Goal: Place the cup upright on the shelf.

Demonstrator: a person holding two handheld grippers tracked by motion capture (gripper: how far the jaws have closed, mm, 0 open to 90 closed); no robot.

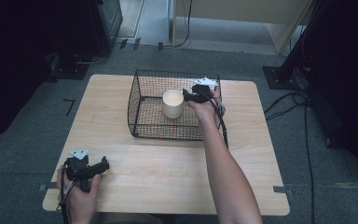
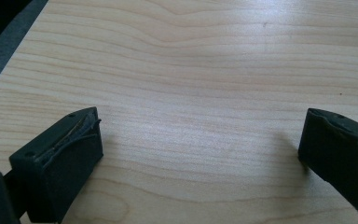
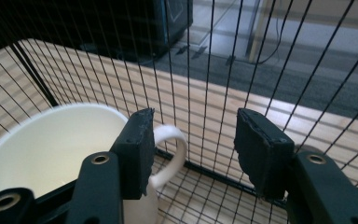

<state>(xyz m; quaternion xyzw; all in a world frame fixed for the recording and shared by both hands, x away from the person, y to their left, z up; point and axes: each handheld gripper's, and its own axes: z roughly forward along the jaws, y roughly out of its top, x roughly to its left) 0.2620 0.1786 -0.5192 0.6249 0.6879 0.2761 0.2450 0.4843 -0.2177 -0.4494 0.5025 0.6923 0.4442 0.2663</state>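
A white mug (image 1: 172,103) stands upright inside a black wire basket (image 1: 138,94) at the middle back of the wooden table (image 1: 168,172). My right gripper (image 1: 187,96) reaches into the basket from the right, at the mug's rim height. In the right gripper view the mug (image 3: 42,149) sits at lower left and its handle (image 3: 177,149) curves out just past the left jaw, into the gap of my right gripper (image 3: 193,122). The jaws stand apart and the right jaw is away from the handle. My left gripper (image 1: 103,166) rests open near the front left corner, with bare wood between its jaws (image 2: 200,122).
The basket's mesh wall (image 3: 214,70) stands close behind the right jaws. Grey carpet surrounds the table. A dark cabinet (image 1: 107,21) is at the back left, a black stand base (image 1: 279,74) with cables (image 1: 289,100) lies to the right, and light wooden furniture (image 1: 242,14) stands behind.
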